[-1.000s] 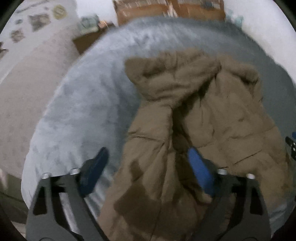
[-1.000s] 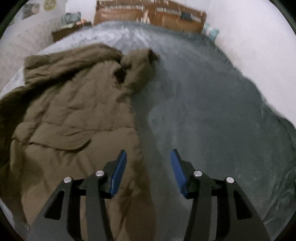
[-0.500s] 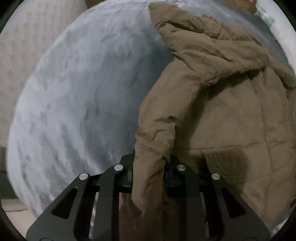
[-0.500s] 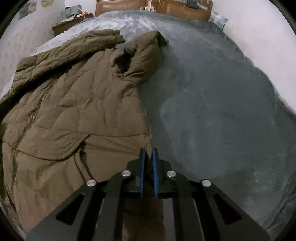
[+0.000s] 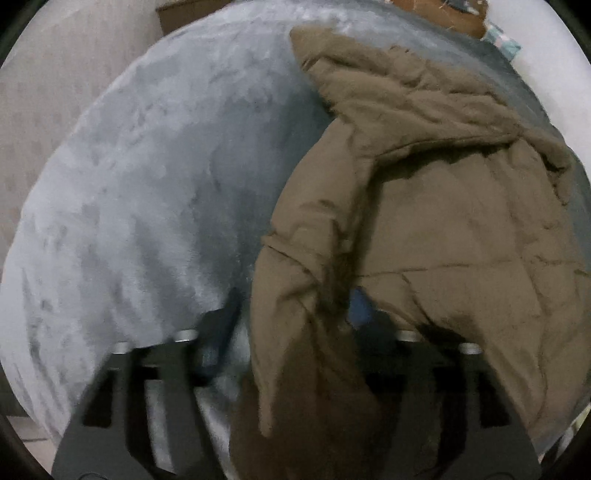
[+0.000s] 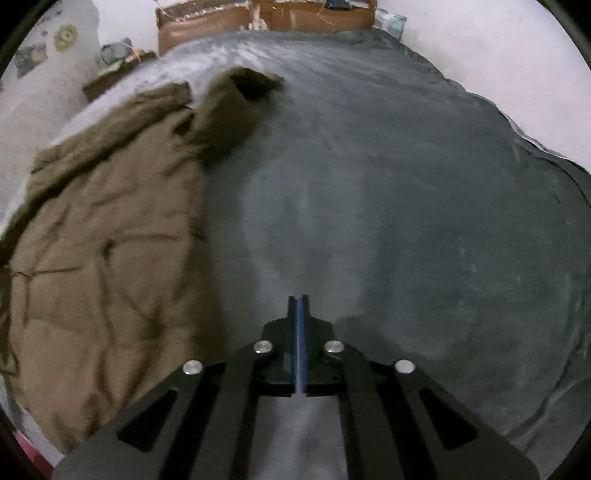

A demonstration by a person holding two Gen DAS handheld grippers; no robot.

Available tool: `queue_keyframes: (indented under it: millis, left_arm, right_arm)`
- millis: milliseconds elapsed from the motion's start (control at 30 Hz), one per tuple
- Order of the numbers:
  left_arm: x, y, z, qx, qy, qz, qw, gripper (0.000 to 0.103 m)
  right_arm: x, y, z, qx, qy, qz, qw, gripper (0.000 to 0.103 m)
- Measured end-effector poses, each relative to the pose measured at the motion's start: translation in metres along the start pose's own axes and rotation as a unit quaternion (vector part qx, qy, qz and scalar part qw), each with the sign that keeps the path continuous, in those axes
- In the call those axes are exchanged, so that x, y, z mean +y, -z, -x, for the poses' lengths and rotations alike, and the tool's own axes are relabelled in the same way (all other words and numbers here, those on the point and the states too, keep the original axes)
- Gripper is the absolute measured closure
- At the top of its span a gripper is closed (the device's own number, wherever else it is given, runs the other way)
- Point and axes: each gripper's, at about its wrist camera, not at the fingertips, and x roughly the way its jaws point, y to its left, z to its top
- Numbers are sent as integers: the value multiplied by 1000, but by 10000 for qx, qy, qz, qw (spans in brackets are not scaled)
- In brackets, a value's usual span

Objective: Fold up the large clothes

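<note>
- Covering nearly the whole of both views, one grey plush blanket (image 6: 424,192) is spreading over the bed, running from 6 o'clock up to 12 o'clock, paler at 9 o'clock in the left wrist view (image 5: 129,206).
- Lying on that blanket is one brown padded coat (image 5: 443,206), the only garment in sight; in the left wrist view it is filling the side from 1 o'clock to 5 o'clock, and in the right wrist view (image 6: 103,236) it is occupying 8 o'clock to 11 o'clock, with one cuffed sleeve (image 6: 236,110) reaching toward 11 o'clock.
- Standing at 12 o'clock beyond the blanket is one brown headboard (image 6: 266,18), and one dark bedside cabinet (image 6: 118,75) is sitting near 10 o'clock.
- Sitting at 6 o'clock in its own view, the left gripper (image 5: 291,314) is showing its two blue fingers (image 5: 360,310) spread apart, with a fold of the coat's edge hanging between them and draping over the frame; motion blur is hiding whether either pad is touching the cloth.
- Sitting at 6 o'clock in the other view, the right gripper (image 6: 298,302) is holding its two blue fingers pressed together with nothing between them, hovering over bare blanket just beside the coat's edge.
</note>
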Motion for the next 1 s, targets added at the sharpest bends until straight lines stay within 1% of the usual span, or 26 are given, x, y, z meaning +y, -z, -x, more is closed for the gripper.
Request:
queue_keyframes:
  millis: [33, 67, 133, 200, 233, 267, 300, 333, 400, 433, 467, 500, 533, 567, 600, 633, 667, 733, 800, 833, 867, 900, 933, 1000]
  left_arm:
    - [-4, 4, 10, -104, -20, -87, 9999, 21]
    - [-5, 6, 14, -128, -50, -146, 9998, 19]
    - [-5, 16, 25, -130, -77, -245, 9996, 19]
    - [13, 29, 31, -65, 87, -254, 9996, 19]
    - [19, 34, 33, -25, 152, -250, 9996, 19]
    - [25, 44, 33, 26, 215, -221, 9995, 19]
    - [30, 52, 32, 62, 284, -173, 9994, 19]
    - [37, 58, 30, 111, 431, -87, 9990, 19]
    - [41, 64, 21, 226, 697, 74, 9973, 20]
    - [36, 64, 13, 272, 749, 87, 9968, 28]
    - [33, 64, 9, 321, 848, 38, 9959, 51]
    - [30, 62, 7, 387, 937, -16, 9948, 61]
    - [30, 60, 11, 369, 928, -66, 9950, 75]
    - [35, 66, 22, 303, 882, -113, 9956, 81]
    - [37, 62, 30, 197, 795, -177, 9965, 82]
    - [38, 59, 39, 89, 748, -226, 9969, 83]
    - [43, 55, 51, -29, 768, -271, 9967, 83]
    - [48, 54, 58, -63, 804, -331, 9962, 82]
    - [52, 59, 42, 134, 681, -364, 9969, 80]
    - [56, 65, 27, 268, 661, -328, 9969, 79]
    - [58, 65, 17, 323, 703, -248, 9967, 76]
    - [64, 69, 10, 331, 774, -127, 9964, 74]
    - [67, 71, 5, 247, 838, -12, 9962, 70]
    - [66, 70, 6, 137, 771, 3, 9969, 66]
  right_arm:
    - [5, -1, 2, -28, -165, -37, 9999, 88]
    - [8, -2, 4, -59, -291, -75, 9995, 67]
    - [21, -3, 8, -149, -403, -74, 9990, 51]
    - [34, -1, 2, -138, -461, -5, 9988, 49]
    - [40, 0, -2, -48, -476, 5, 9989, 45]
    - [40, 4, -6, 38, -465, -14, 9989, 45]
    - [42, 6, -12, 119, -459, -51, 9989, 45]
    - [43, 11, -17, 223, -479, -135, 9985, 45]
    - [43, 17, -25, 377, -655, -372, 9964, 45]
    - [43, 21, -29, 495, -821, -524, 9940, 59]
    - [45, 22, -32, 548, -957, -584, 9922, 78]
    - [49, 19, -36, 545, -988, -596, 9918, 86]
    - [54, 18, -31, 435, -932, -468, 9936, 93]
    - [61, 16, -26, 331, -794, -294, 9959, 95]
    - [69, 13, -13, 124, -565, -9, 9983, 96]
    - [72, 11, -4, -16, -430, 157, 9990, 96]
    - [77, 9, 5, -155, -272, 336, 9989, 97]
    - [90, 7, 17, -313, 86, 731, 9968, 97]
    - [95, 8, 16, -284, 249, 917, 9951, 97]
    - [97, 11, 11, -237, 283, 980, 9945, 97]
    - [96, 16, 4, -147, 296, 1003, 9944, 97]
    - [90, 21, -3, -42, 289, 1010, 9945, 96]
    - [90, 28, -16, 74, 274, 1017, 9944, 96]
    - [90, 31, -26, 143, 218, 1026, 9944, 94]
